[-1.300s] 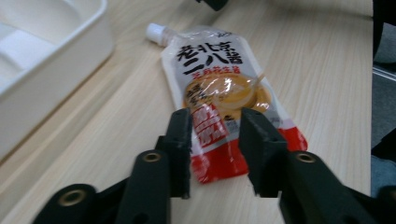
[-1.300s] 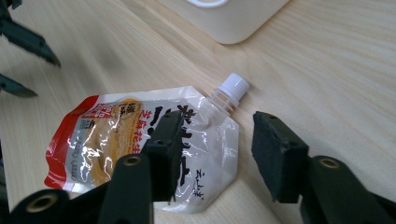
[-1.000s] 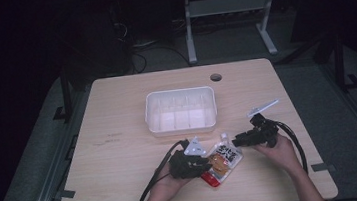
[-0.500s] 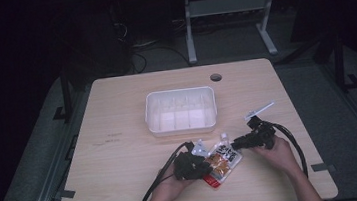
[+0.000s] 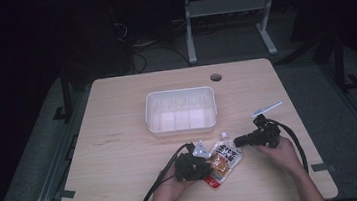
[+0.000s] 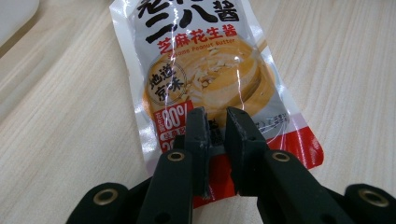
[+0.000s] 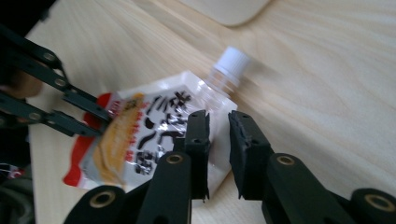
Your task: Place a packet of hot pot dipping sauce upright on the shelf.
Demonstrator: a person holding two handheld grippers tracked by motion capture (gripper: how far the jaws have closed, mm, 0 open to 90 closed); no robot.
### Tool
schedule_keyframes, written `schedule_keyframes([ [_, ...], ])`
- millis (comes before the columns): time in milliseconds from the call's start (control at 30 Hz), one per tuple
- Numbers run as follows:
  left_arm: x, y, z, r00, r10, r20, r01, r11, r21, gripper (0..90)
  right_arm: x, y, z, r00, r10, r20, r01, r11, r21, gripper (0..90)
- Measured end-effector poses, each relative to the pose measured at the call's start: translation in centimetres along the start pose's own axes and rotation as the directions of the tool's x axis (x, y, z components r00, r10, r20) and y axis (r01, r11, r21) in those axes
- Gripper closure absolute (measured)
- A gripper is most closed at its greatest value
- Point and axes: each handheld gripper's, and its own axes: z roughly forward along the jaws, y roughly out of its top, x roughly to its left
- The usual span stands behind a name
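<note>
Near the surface's (image 5: 121,151) front edge, both tongs pinch the sauce pouch (image 5: 224,159): left tongs (image 6: 215,135) its bottom, right tongs (image 7: 218,135), just closing, its top corner; lifting toward the empty tray (image 5: 182,127) remains.

A: What is different from a second ago?

B: The right gripper (image 5: 238,142) has come closer to the sauce pouch (image 5: 221,160), and its jaws have just been closing, at the pouch's upper corner, just below the white cap (image 7: 234,59).

A: And the left gripper (image 5: 204,167)?

B: Its jaws narrowed only a little, over the red bottom end of the pouch. The pouch itself has turned slightly on the counter (image 5: 120,137).
</note>
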Motion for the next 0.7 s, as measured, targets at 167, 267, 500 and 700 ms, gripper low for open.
schedule_keyframes([
  [167,-0.1,0.0,0.1,1.0,-0.004,-0.005,0.004,1.0,-0.001,78.9,0.4,0.2,0.0,0.9986,-0.009,-0.053,0.007,1.0,-0.024,79.6],
  [267,-0.1,-0.1,0.1,1.0,-0.003,-0.006,0.003,1.0,0.001,78.9,0.4,0.2,0.2,0.9974,-0.007,-0.072,0.006,1.0,-0.019,79.5],
  [500,-0.1,-0.1,0.1,0.9999,-0.009,-0.011,0.009,1.0,-0.001,78.9,-0.1,-0.1,0.4,0.9997,0.008,-0.025,-0.007,1.0,0.013,76.4],
  [700,-0.1,-0.1,0.2,0.9998,-0.018,-0.007,0.017,0.9998,-0.003,79.0,-0.5,-0.4,0.8,0.9995,0.013,-0.029,-0.011,0.998,0.059,74.7],
])
